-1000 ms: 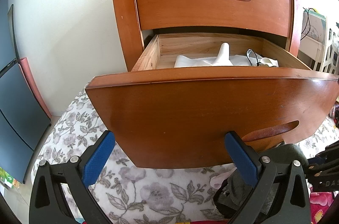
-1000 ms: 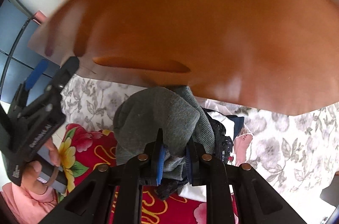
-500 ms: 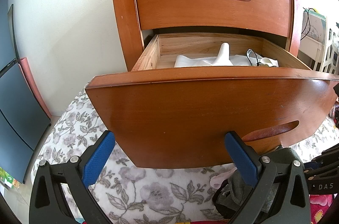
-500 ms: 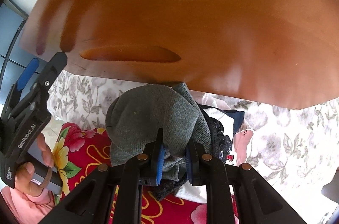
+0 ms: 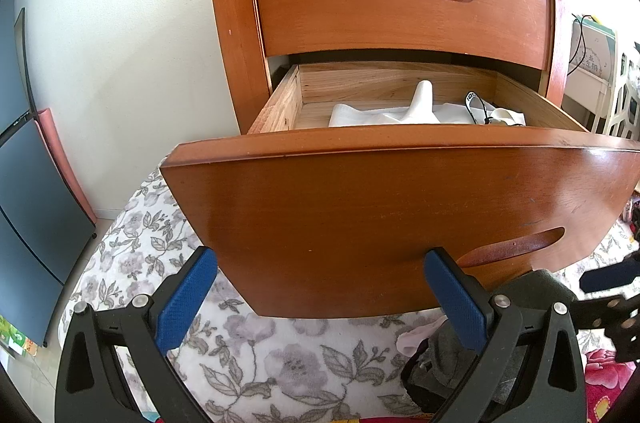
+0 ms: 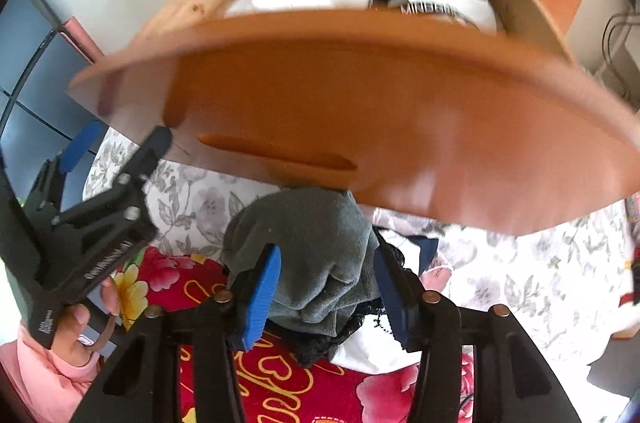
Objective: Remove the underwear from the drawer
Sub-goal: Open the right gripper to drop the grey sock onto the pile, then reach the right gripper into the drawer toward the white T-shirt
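Grey underwear (image 6: 308, 247) lies between the spread pads of the right hand-held gripper (image 6: 326, 287), whose jaws have just been opening to drop it on the clothes pile (image 6: 360, 335) at lower centre. Left hand-held gripper (image 5: 320, 299) waits spread and empty below the open drawer (image 5: 400, 223), where white garments (image 5: 384, 113) remain, upper centre.

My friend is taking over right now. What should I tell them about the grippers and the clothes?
Right gripper: its jaws have just been opening over the grey underwear, which lies on the pile on the bed, under the drawer front; the pads no longer press it.
Left gripper: open, empty, in front of the open drawer.
Done: grey piece is out.
Left: white clothes are in the drawer; check them.
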